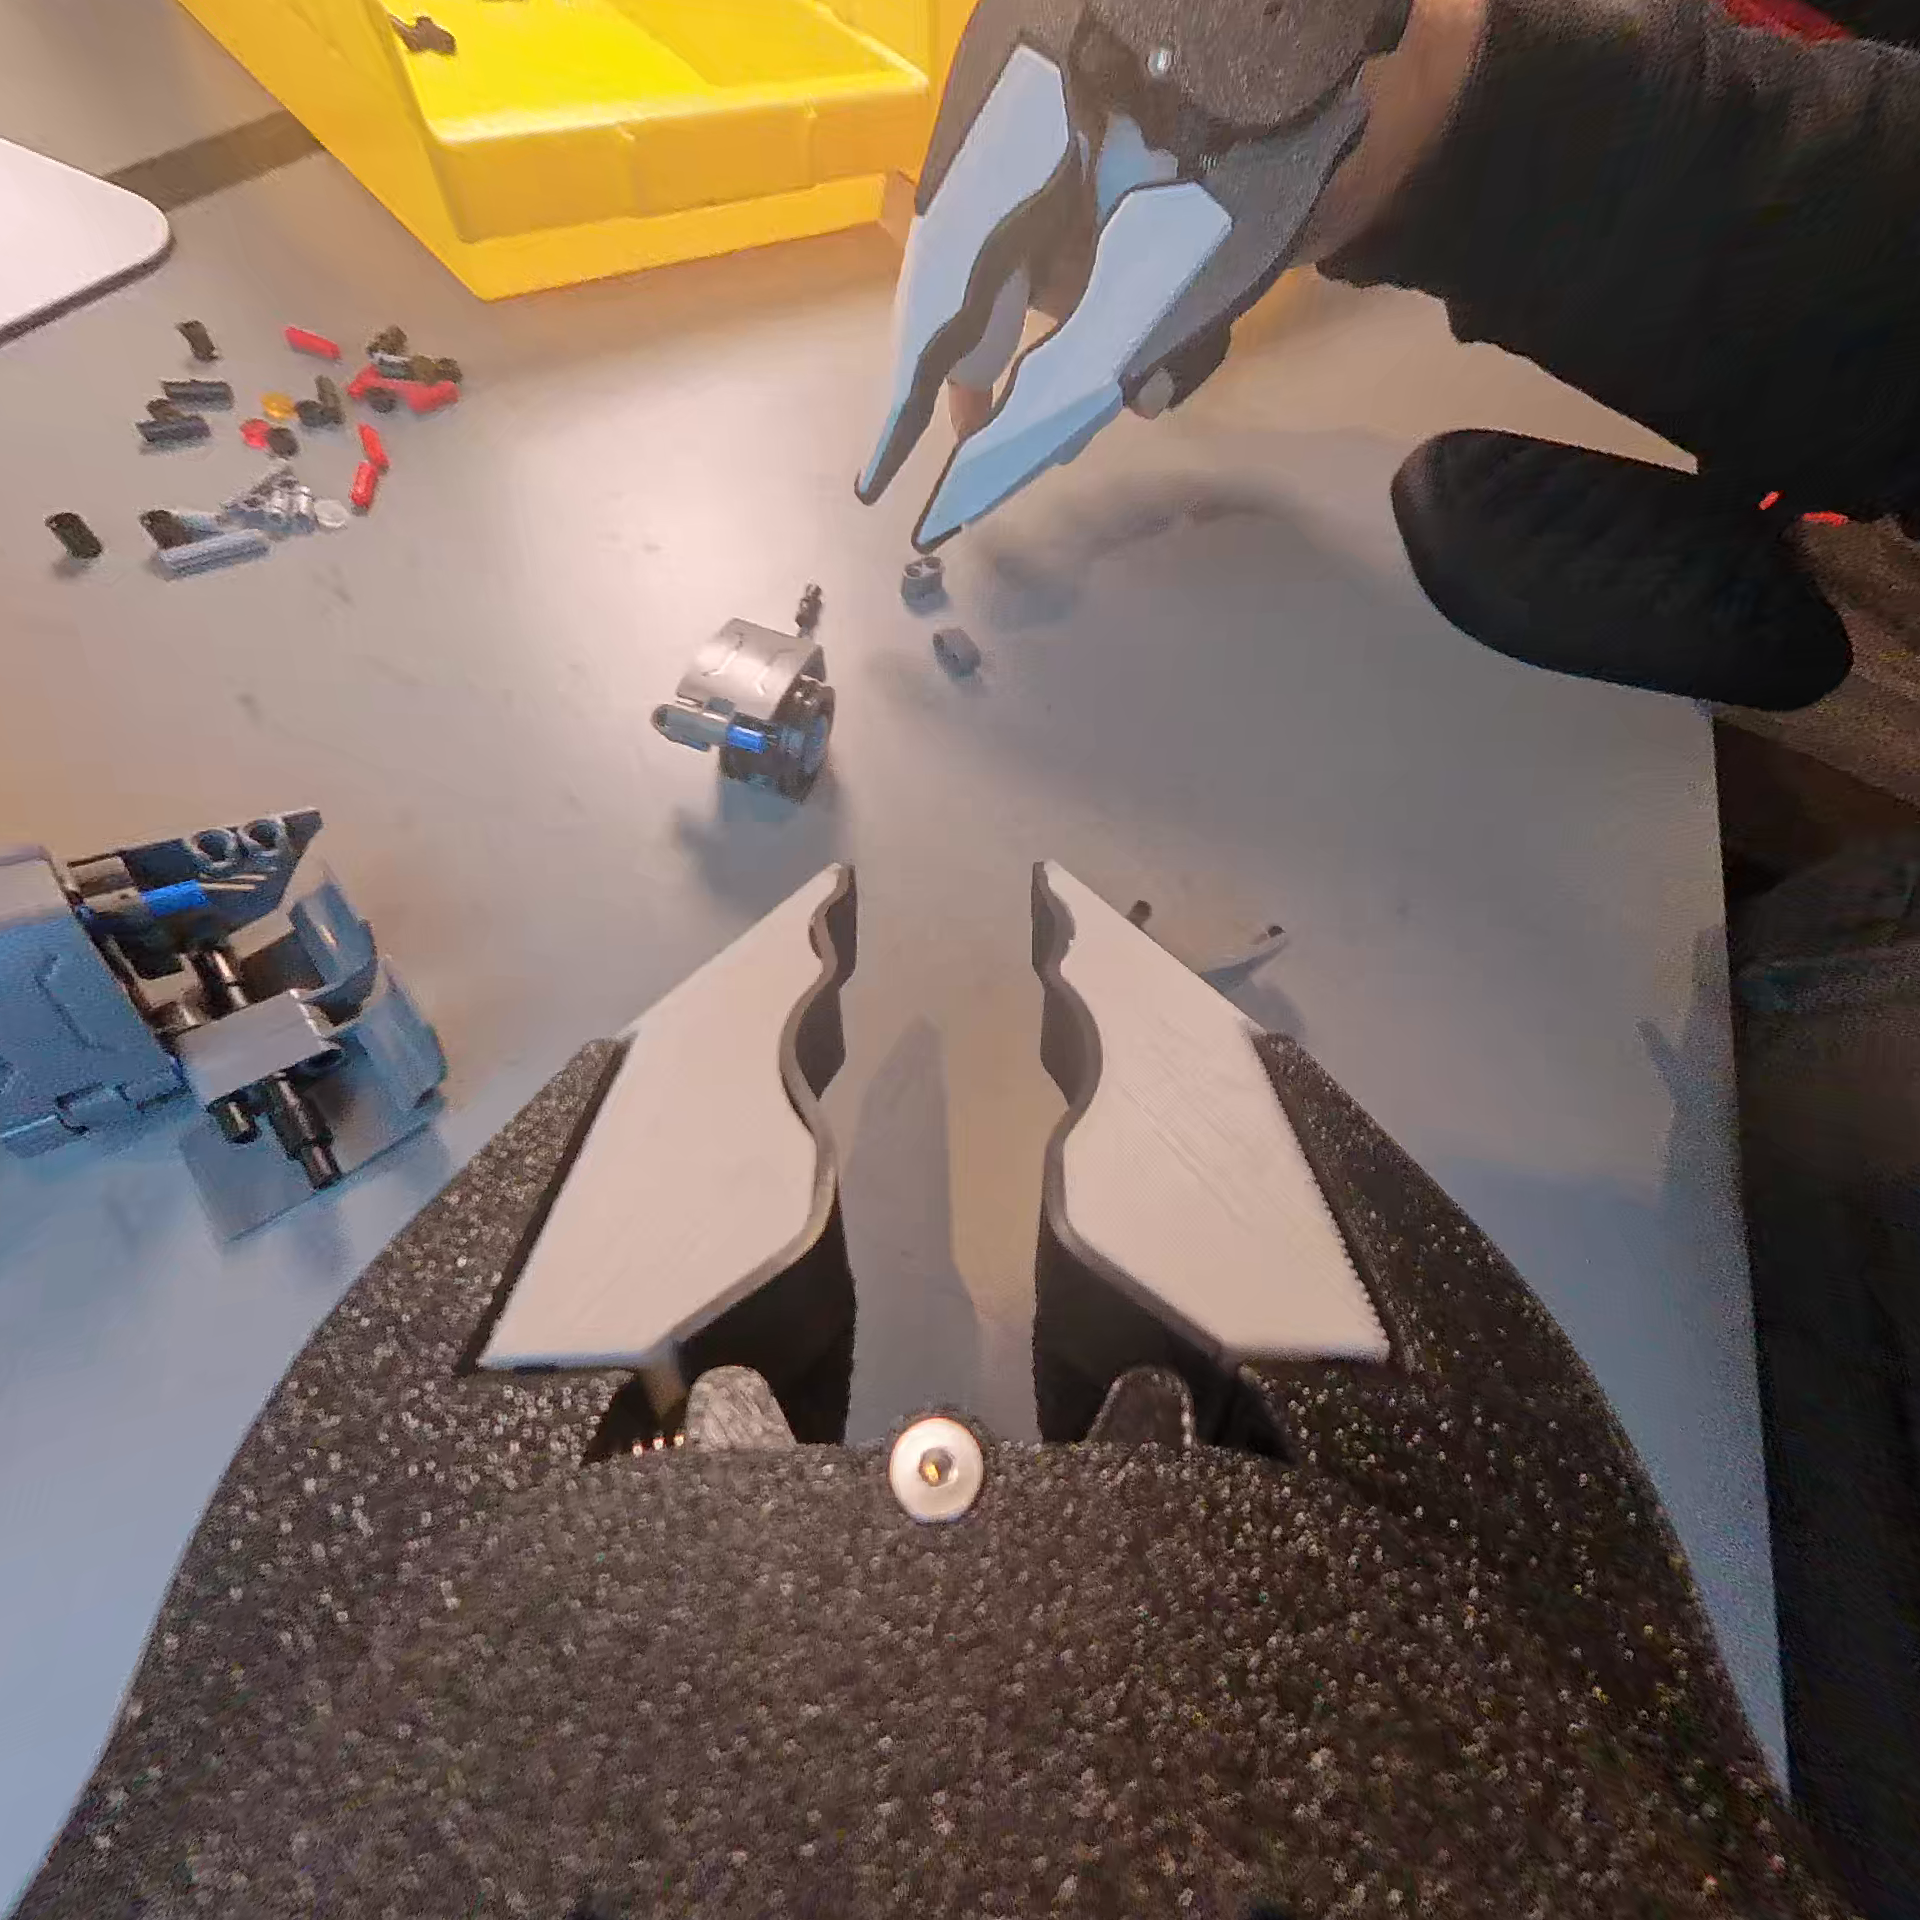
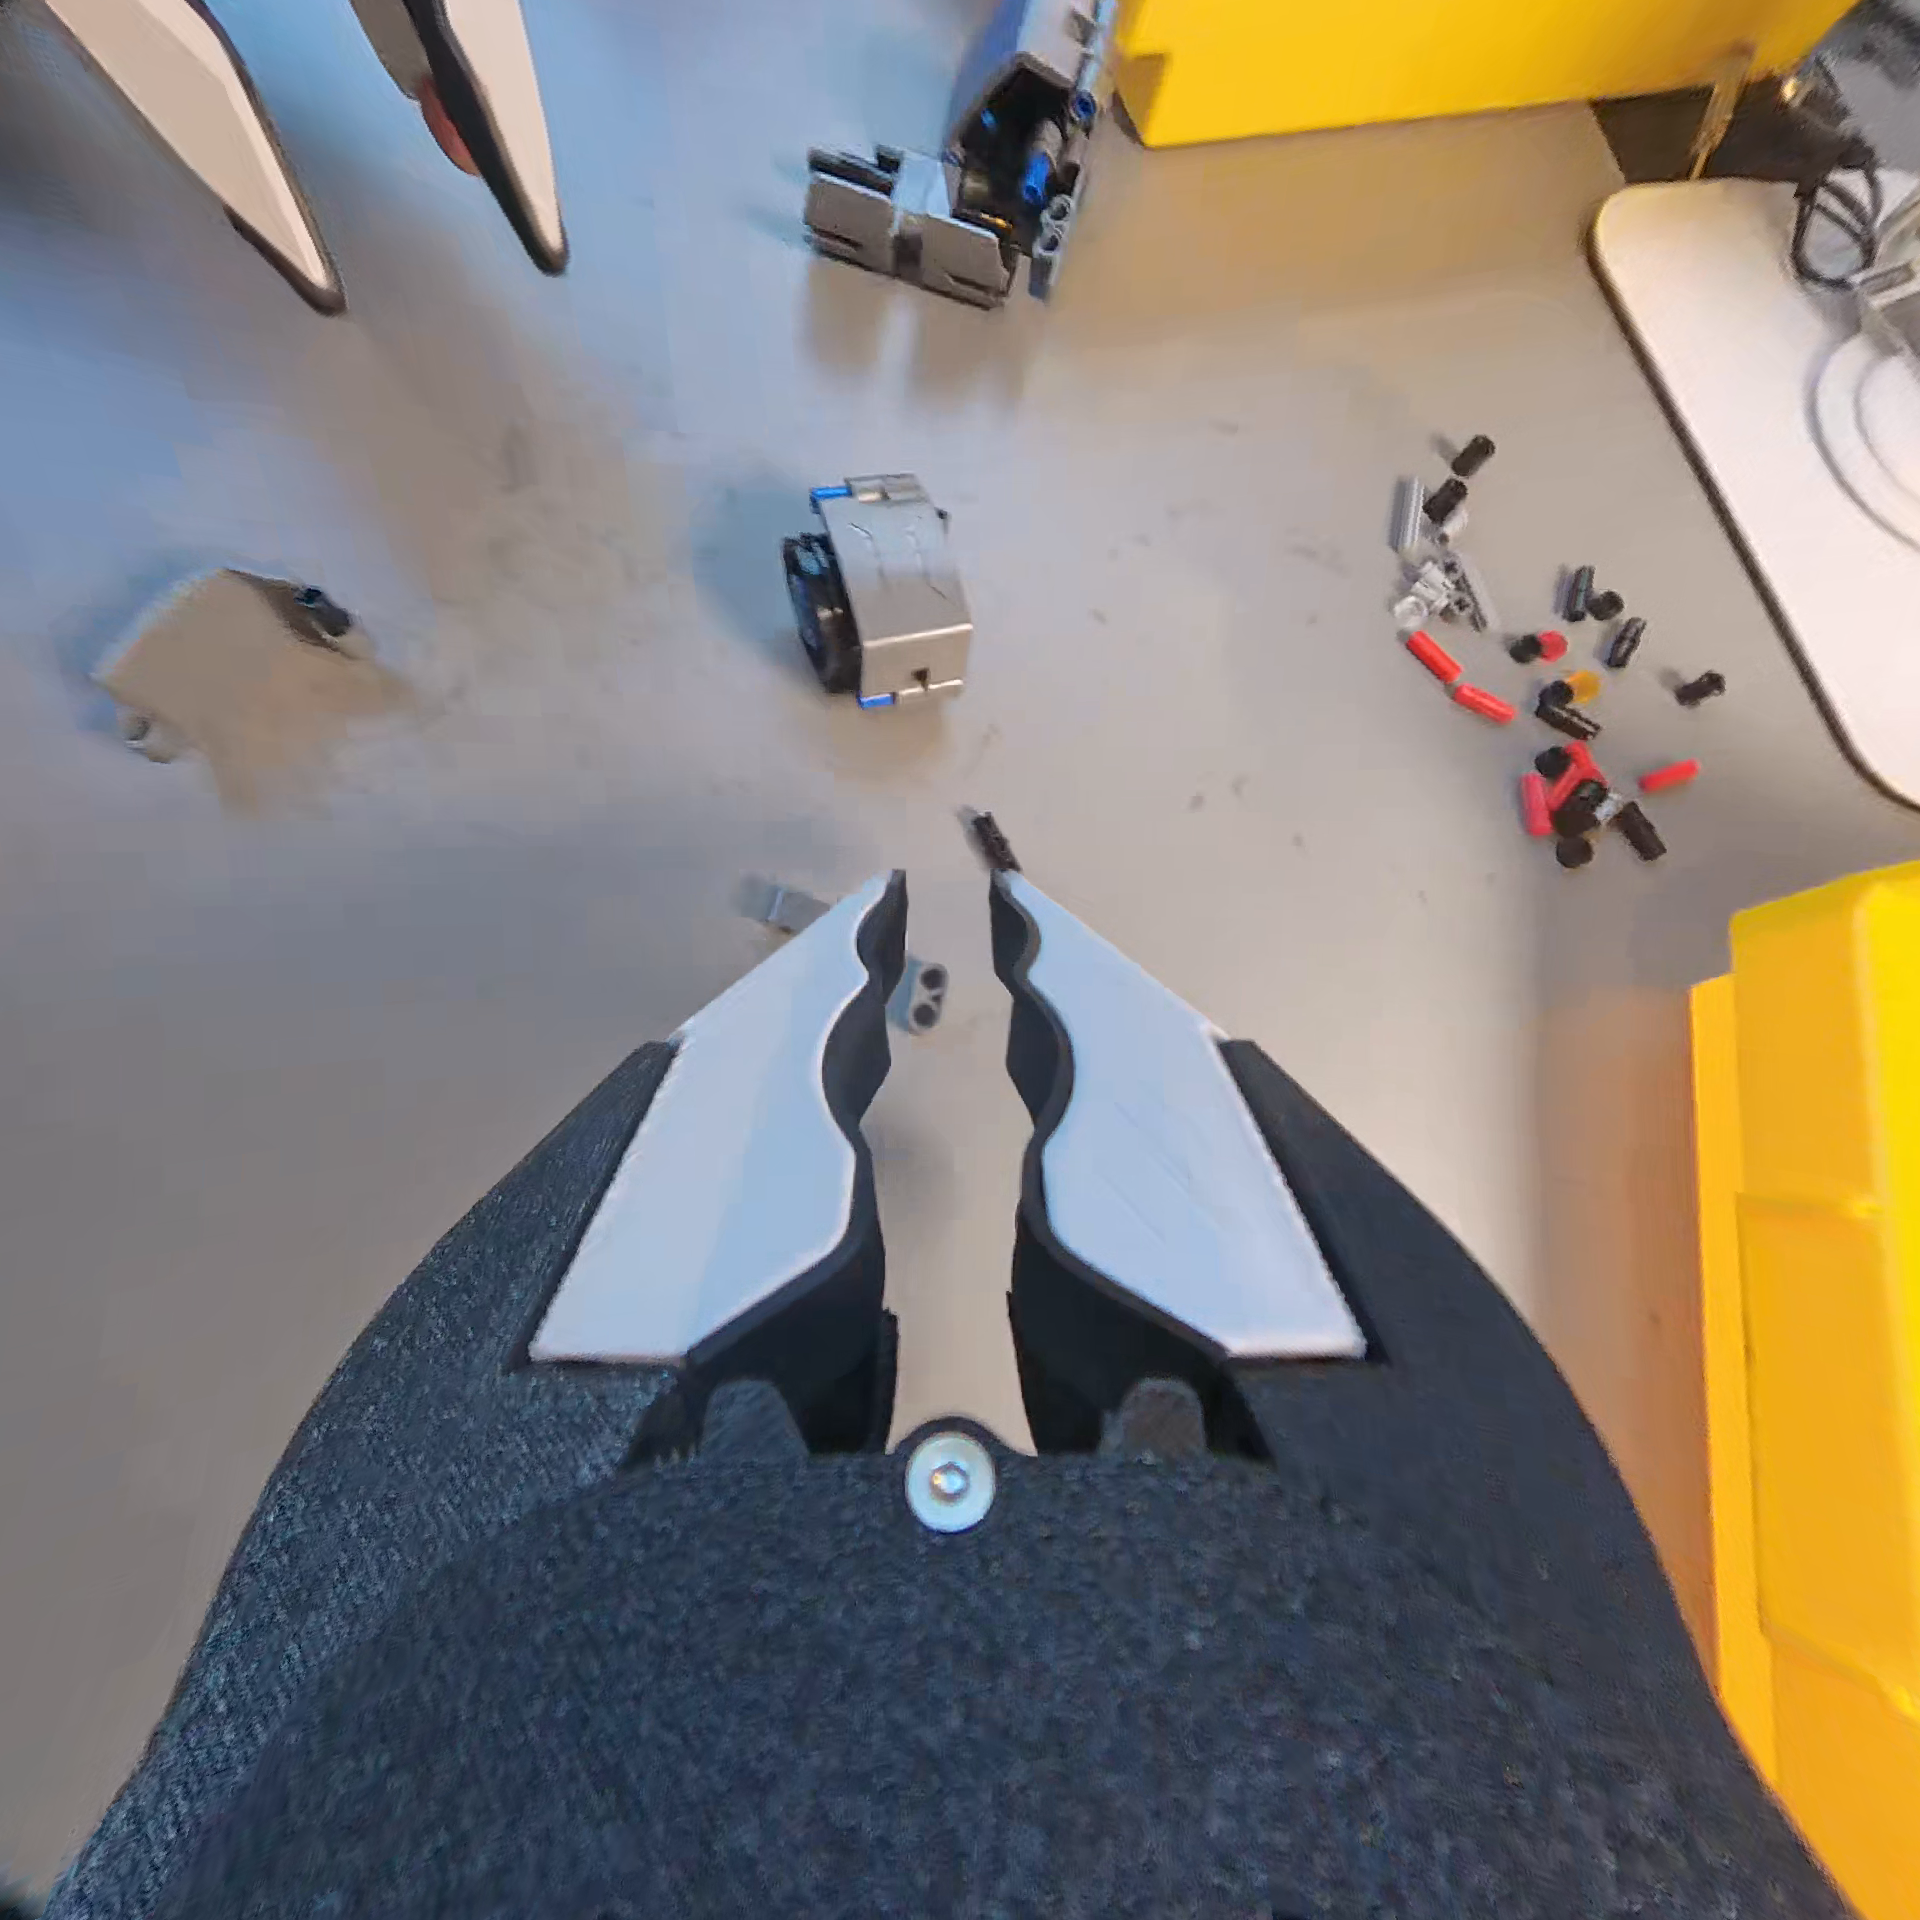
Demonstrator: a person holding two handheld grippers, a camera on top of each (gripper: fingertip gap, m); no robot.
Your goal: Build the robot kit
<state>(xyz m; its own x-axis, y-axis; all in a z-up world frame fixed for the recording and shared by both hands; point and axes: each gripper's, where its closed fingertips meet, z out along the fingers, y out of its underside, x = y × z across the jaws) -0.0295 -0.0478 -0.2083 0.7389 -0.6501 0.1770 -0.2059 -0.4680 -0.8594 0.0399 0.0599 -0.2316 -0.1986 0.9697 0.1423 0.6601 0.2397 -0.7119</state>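
My left gripper is open and empty, low over the grey table. Ahead of it lies a small grey wheel assembly with blue pins. My right gripper is open and empty, with a narrow gap between its tips. It hovers over a small grey two-hole connector that lies on the table between its fingers. A black pin lies just past its right fingertip. In the left wrist view the right gripper points down at two small dark pieces. The wheel assembly lies beyond it.
A larger grey assembly lies at the left and shows in the right wrist view. A pile of red and black small parts, a grey flat panel, yellow bins and a white board stand around. A person's dark sleeve is at the right. My right fingertips sit around 15 centimetres from my left ones.
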